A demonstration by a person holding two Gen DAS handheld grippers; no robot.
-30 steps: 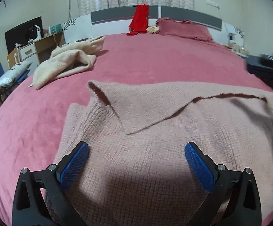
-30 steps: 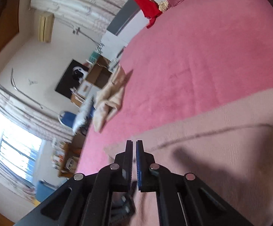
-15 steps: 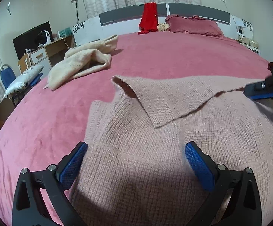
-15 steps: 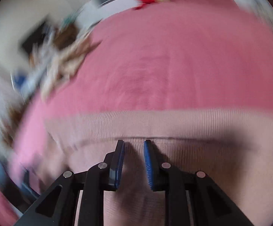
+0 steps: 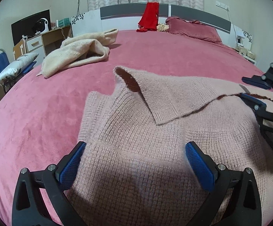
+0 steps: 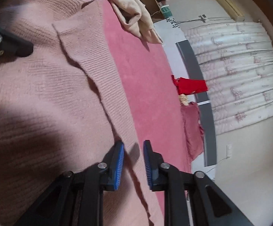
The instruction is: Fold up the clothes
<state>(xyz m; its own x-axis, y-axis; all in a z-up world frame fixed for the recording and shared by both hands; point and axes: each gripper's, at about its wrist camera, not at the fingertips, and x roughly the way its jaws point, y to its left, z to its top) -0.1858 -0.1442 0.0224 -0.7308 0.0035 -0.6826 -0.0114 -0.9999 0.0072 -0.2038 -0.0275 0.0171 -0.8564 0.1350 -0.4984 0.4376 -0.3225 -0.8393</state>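
Note:
A dusty-pink knit sweater (image 5: 155, 131) lies spread on the pink bed, with a ribbed band (image 5: 166, 96) folded over its top. My left gripper (image 5: 134, 160) hovers open and wide over the sweater's near part, holding nothing. In the right wrist view the same sweater (image 6: 51, 94) fills the left side. My right gripper (image 6: 133, 162) is open by a narrow gap, and the sweater's ribbed edge (image 6: 110, 94) runs between its blue pads without being pinched. The right gripper (image 5: 253, 88) also shows at the right edge of the left wrist view, straddling that band.
A beige garment (image 5: 80, 52) lies crumpled at the bed's far left. A red cloth (image 5: 150, 17) hangs on the headboard beside a maroon pillow (image 5: 194, 30). A desk (image 5: 42, 39) and blue chair (image 5: 0, 60) stand left of the bed.
The right gripper went from shut to slightly open, swung round and came down onto the sweater's ribbed edge. The left gripper stayed open and moved a little closer over the sweater.

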